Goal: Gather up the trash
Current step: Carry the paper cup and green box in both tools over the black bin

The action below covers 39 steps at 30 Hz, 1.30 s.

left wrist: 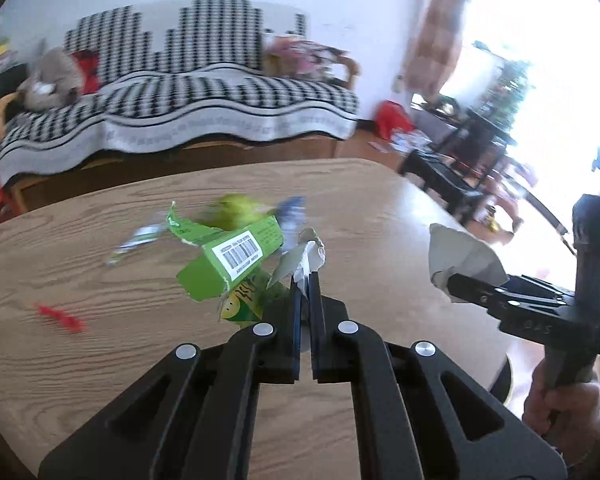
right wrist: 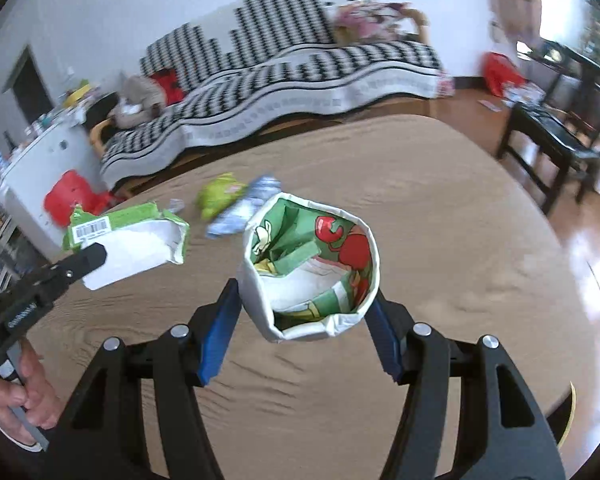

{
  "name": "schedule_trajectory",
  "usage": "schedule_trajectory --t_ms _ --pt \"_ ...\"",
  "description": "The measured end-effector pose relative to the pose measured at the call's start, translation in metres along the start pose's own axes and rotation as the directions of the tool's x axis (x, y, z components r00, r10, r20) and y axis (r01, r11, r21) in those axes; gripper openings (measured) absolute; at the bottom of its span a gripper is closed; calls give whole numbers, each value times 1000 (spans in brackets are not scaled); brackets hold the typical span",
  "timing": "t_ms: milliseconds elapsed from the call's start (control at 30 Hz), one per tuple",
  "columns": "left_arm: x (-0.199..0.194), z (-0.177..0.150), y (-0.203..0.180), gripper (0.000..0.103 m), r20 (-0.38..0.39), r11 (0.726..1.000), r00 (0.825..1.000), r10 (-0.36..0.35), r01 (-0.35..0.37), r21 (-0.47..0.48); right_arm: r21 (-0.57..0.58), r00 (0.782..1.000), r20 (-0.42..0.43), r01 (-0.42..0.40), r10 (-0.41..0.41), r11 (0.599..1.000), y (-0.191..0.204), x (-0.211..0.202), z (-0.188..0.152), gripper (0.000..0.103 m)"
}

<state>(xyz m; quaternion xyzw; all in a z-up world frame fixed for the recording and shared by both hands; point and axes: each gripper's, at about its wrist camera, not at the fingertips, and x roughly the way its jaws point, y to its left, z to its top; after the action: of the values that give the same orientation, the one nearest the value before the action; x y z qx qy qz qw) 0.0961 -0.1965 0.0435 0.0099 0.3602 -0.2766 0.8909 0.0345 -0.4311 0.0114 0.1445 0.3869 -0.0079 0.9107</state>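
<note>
- Trash is spread over the wooden surface (right wrist: 440,208): a blue-white wrapper (right wrist: 244,208), a yellow-green crumpled packet (right wrist: 220,196) and a red scrap (left wrist: 60,317) lie loose on it, while two pieces are held above it.
- A white paper cup-bag (right wrist: 308,276) with a printed lining is clamped by its sides between the blue pads of the right claw (right wrist: 306,320); its mouth is turned toward the right wrist camera, its axis tilted off upright, and folded packaging is already seen inside.
- A torn green carton (left wrist: 232,260) is pinched at a ragged white flap by the left claw (left wrist: 306,280), whose fingers are drawn almost together on that flap.
- The carton's long axis is seen running from lower left to upper right in the left wrist view, the barcode face turned up, the torn open end toward the lower left, away from the cup-bag.
- The flap grip is judged weak: the carton could tear free or swing, since only thin torn card is held.
- The carton is judged long against the cup-bag's mouth; if fed sideways it could catch on the rim and tip the bag out of the right claw.
- The soft bag wall could be crushed if squeezed harder, which would narrow the mouth.
- Motion blur prevents the smaller pieces being identified more exactly.
</note>
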Motion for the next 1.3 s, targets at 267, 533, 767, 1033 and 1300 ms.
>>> schedule_trajectory --t_ms 267,533,767,1033,1300 --pt "22 -14 -124 2 -53 975 985 -162 169 146 140 991 27 128 -133 982 -110 -62 -38 60" --pt "40 -44 -241 2 -133 909 944 -302 328 259 287 971 15 223 -237 932 -209 -118 -91 60" --pt "59 -80 -312 2 -222 839 901 -373 430 335 385 957 -33 279 -289 880 -268 -145 -133 60" --pt "95 -112 -341 2 -343 813 869 -357 470 344 443 939 -138 342 -314 828 -300 -141 -164 61" --pt "117 -122 -351 2 -390 815 858 -334 471 338 443 938 -167 347 -304 826 -301 -129 -158 61"
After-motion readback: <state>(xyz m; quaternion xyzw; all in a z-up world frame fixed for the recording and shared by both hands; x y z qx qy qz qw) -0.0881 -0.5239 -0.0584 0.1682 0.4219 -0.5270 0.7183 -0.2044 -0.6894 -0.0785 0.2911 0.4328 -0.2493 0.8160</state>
